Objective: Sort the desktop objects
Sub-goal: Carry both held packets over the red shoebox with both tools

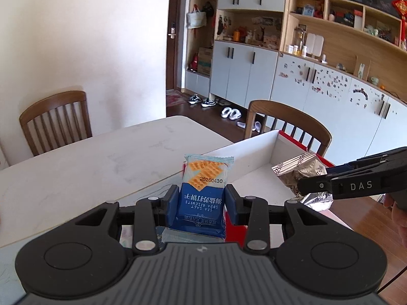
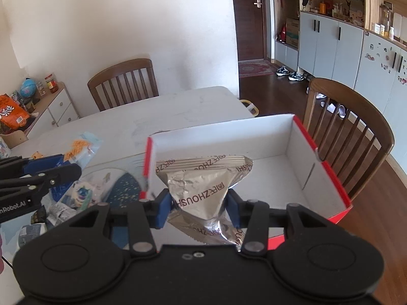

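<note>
My left gripper (image 1: 201, 202) is shut on a blue and white soda biscuit packet (image 1: 203, 190), held upright just left of the box's near corner. My right gripper (image 2: 198, 207) is shut on a crumpled silver snack packet (image 2: 203, 185), held over the near end of the white box with red outer walls (image 2: 300, 150). The same box (image 1: 257, 150) shows in the left wrist view, with the silver packet (image 1: 297, 172) and the right gripper (image 1: 307, 186) at its right side. In the right wrist view the left gripper (image 2: 73, 170) reaches in from the left edge with the biscuit packet (image 2: 81, 150).
Several loose snack packets (image 2: 76, 195) lie on a blue patterned mat (image 2: 124, 190) on the white marble table (image 1: 89, 157). Wooden chairs stand beyond the table (image 2: 124, 84) and behind the box (image 2: 356, 137). A low white cabinet (image 2: 58, 109) with clutter stands at the far left.
</note>
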The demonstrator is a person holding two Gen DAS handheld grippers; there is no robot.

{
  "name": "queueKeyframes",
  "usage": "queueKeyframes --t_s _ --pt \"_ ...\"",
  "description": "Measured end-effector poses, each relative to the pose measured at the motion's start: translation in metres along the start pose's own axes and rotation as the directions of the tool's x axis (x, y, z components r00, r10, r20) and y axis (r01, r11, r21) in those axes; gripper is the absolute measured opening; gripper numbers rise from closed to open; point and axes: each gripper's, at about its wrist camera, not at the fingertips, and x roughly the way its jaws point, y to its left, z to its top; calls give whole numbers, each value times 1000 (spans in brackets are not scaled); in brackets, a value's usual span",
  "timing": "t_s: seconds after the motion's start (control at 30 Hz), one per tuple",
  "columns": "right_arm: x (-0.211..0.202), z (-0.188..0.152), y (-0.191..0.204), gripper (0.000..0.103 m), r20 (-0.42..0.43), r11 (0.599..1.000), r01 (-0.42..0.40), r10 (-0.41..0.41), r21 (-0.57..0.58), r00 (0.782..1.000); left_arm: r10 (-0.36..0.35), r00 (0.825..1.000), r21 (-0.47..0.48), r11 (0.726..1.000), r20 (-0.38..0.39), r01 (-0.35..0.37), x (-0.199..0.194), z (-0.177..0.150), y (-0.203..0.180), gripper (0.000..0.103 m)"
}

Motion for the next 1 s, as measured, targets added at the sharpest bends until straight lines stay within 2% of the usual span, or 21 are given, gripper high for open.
queueKeyframes --t_s 0.43,0.77,1.0 --pt "13 6 -50 45 -8 999 35 -35 2 999 -46 998 71 996 -50 49 54 13 -46 37" --pt "29 5 -72 45 -28 998 61 -62 -8 998 -65 994 124 989 -93 76 95 17 -66 37" --pt "44 1 -82 45 -46 997 69 -70 -29 996 -72 986 134 987 -154 93 128 22 -75 37"
